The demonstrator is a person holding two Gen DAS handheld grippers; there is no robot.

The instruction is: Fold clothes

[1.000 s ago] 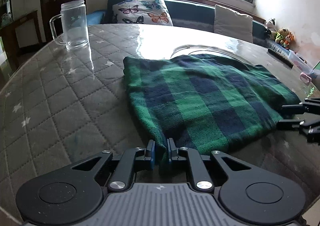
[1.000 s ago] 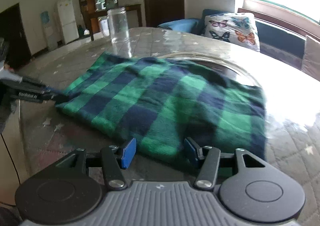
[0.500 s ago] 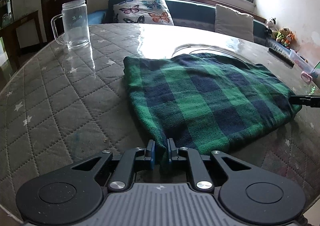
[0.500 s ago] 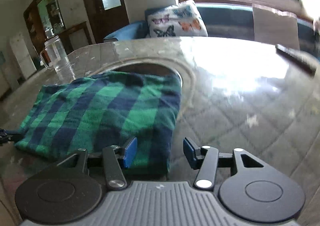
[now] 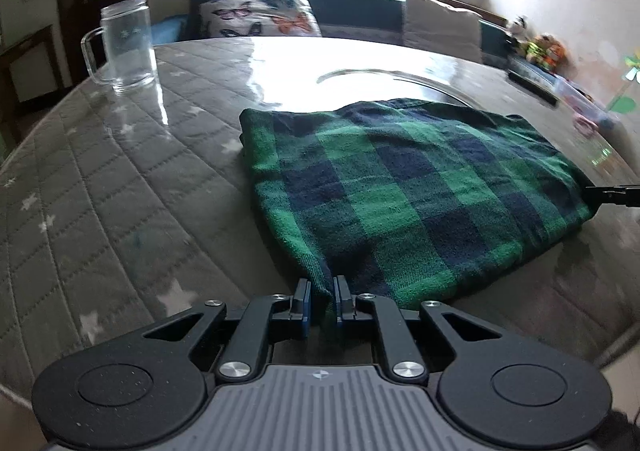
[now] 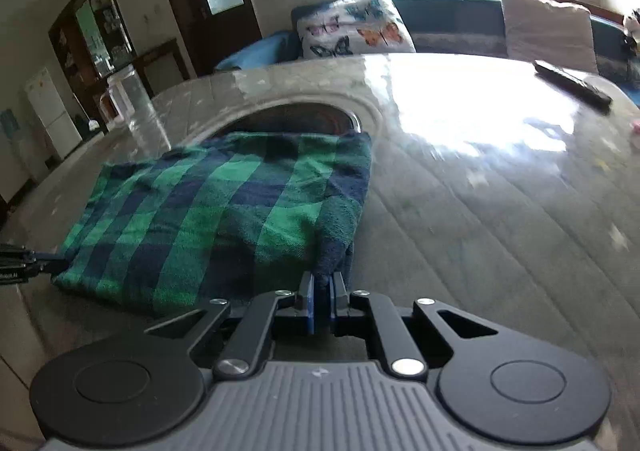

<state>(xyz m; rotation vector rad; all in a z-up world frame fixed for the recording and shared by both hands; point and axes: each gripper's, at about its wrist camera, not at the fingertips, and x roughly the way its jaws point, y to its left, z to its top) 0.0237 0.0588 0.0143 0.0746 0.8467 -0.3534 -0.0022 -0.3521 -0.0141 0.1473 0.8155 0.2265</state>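
A folded green and navy plaid cloth lies flat on the quilted grey table. My left gripper is shut on the cloth's near left corner, fabric pinched between the blue pads. In the right wrist view the same plaid cloth spreads to the left, and my right gripper is shut on its near right corner. The right gripper's tip shows at the cloth's right edge in the left wrist view. At the far left of the right wrist view, the left gripper's tip shows too.
A clear glass mug stands at the table's far left. A round glass turntable rim sits behind the cloth. A dark remote lies at the far right. Cushions and a bench sit beyond the table under the window.
My right gripper slid right along the cloth's near edge to its corner and went from open to shut on it. The left gripper kept its pinch and shifted slightly.
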